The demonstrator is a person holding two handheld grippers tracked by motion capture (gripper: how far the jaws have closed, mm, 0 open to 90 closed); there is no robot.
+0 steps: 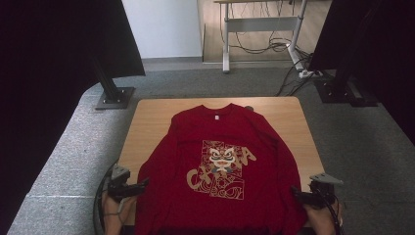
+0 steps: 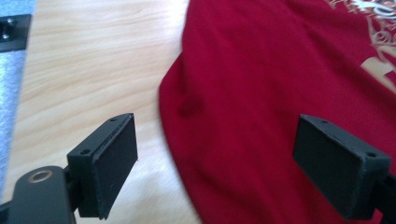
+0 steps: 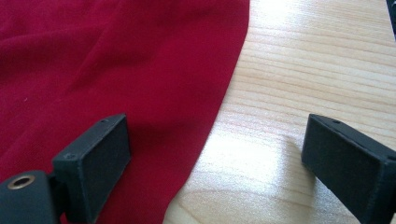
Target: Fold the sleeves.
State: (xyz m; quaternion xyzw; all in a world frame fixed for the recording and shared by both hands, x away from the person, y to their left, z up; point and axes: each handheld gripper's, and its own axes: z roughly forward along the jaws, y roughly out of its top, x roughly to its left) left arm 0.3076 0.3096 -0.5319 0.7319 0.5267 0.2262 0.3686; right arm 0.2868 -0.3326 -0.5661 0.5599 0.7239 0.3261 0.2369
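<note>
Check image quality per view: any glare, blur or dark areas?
High view: dim, with black corners; the red shirt reads clearly. Left gripper view: soft focus, mild sheen on the table. Right gripper view: bright glare on the wood, shirt edge slightly blurred.

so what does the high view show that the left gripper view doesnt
High view: the whole red shirt spread flat on the wooden table, collar at the far end, with its lion print, the right gripper at the shirt's right edge, plus grey carpet and a desk frame behind.

Left gripper view: the left gripper close up, jaws wide apart, astride the shirt's curved edge without pressing on it.

Both: red shirt, pale wood table, part of the print, and the left gripper.
</note>
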